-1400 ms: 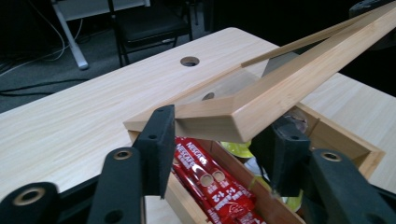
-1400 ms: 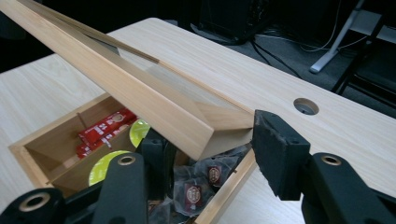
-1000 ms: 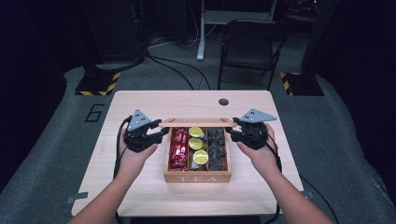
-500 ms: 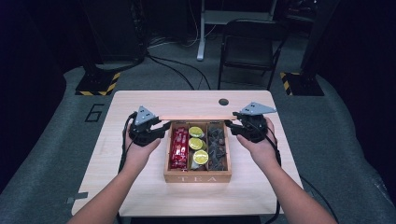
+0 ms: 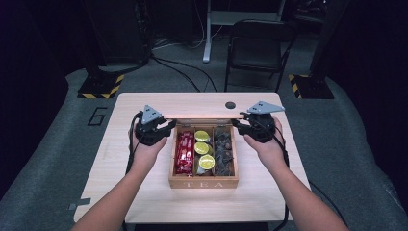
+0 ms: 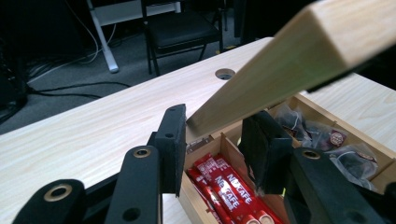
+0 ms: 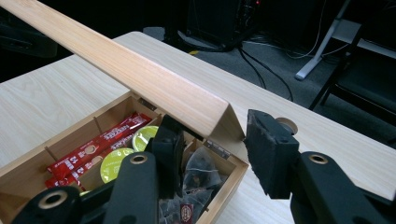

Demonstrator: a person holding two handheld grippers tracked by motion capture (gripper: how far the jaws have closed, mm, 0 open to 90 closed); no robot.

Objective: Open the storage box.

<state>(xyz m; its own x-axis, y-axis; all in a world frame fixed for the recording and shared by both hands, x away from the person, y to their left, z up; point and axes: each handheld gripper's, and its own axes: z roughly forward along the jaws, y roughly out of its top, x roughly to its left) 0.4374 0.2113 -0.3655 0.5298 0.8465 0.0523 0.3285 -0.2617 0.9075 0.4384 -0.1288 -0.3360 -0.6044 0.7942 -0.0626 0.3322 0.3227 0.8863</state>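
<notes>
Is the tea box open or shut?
Open: the lid stands up at the back, and the tea box shows its red sticks inside.

Wooden tea box (image 5: 203, 183): pale wood, "TEA" lettered on the front wall, seated flat on the table between the left gripper (image 5: 166, 128) and the right gripper (image 5: 237, 123). Hinged lid (image 5: 202, 116): plain pale wood, raised upright at the rear, each end corner set between one gripper's jaws.
</notes>
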